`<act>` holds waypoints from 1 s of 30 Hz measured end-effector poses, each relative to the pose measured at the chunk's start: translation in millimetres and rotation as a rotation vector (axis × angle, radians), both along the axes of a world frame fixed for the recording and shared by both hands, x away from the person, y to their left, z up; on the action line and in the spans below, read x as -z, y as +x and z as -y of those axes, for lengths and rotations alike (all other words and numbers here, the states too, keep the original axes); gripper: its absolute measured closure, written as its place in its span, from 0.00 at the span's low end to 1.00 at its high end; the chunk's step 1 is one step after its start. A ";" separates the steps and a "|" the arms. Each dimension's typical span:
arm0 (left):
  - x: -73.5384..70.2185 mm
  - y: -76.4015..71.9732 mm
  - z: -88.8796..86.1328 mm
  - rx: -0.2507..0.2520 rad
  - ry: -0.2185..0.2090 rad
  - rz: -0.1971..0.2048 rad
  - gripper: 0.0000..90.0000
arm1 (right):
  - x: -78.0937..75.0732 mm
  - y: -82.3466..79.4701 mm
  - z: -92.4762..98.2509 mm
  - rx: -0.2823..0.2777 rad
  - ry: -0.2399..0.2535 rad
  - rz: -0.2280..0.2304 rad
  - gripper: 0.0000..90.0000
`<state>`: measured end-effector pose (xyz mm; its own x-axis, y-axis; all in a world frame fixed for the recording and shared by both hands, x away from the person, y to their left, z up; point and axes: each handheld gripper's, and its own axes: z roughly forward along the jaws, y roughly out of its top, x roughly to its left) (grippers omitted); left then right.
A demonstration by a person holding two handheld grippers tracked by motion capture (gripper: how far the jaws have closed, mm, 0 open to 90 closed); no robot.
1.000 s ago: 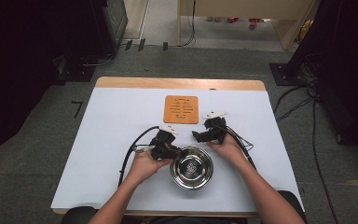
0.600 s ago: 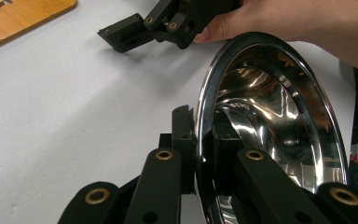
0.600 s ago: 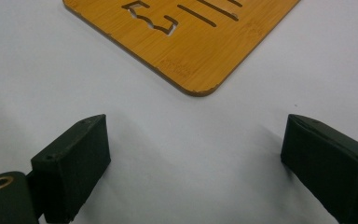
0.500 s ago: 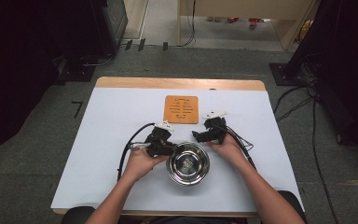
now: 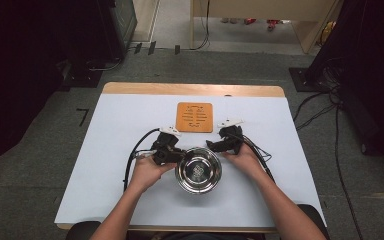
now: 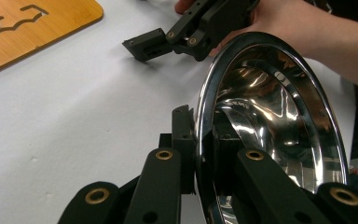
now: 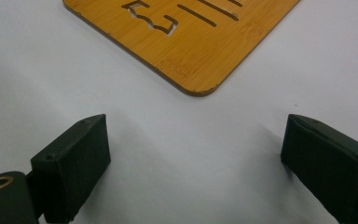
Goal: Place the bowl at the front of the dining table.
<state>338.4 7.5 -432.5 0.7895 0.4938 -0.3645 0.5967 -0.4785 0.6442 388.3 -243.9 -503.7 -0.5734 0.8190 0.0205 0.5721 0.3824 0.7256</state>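
The steel bowl sits on the bench near the person's edge, just below the wooden trivet; it looks light, rigid and slick, so its thin rolled rim is the only sound hold. The left tongs are clamped on that rim, one jaw inside and one outside. The right tongs stand wide apart over bare bench beside it.

Bowl on table, near edge; board behind it, apart; tools flank bowl.
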 end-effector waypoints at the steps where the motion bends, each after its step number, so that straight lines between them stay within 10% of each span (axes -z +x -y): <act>1: -0.4 0.9 -0.8 -0.003 0.005 0.000 0.94 | 0.0 0.0 0.0 0.001 0.000 0.000 0.08; 30: -4.3 13.9 -17.4 -0.019 0.022 0.008 0.94 | 0.0 0.0 0.0 -0.001 -0.001 0.001 0.08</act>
